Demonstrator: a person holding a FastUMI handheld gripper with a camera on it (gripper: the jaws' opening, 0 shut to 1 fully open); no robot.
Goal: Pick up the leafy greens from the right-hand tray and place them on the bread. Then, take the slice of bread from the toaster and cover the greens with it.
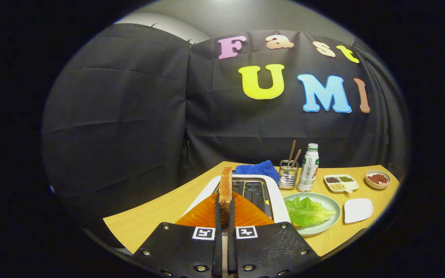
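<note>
My gripper [225,210] is shut on a slice of toasted bread [225,185], which stands edge-on and upright between the two fingers, lifted above the white toaster [280,204]. The toaster's slots [254,191] lie just beyond and to the right of the fingers. To the right of the toaster a pale green plate [332,218] carries the leafy greens [307,211], which lie flat over a slice of bread whose brown crust [295,224] peeks out at the near edge.
A white square tray [357,209] sits right of the plate. Behind stand a bottle [309,168], a wire holder with chopsticks [288,173], a blue cloth [257,169], a divided dish of grains [341,183] and a small bowl [377,178]. The wooden table [149,216] ends near the fingers.
</note>
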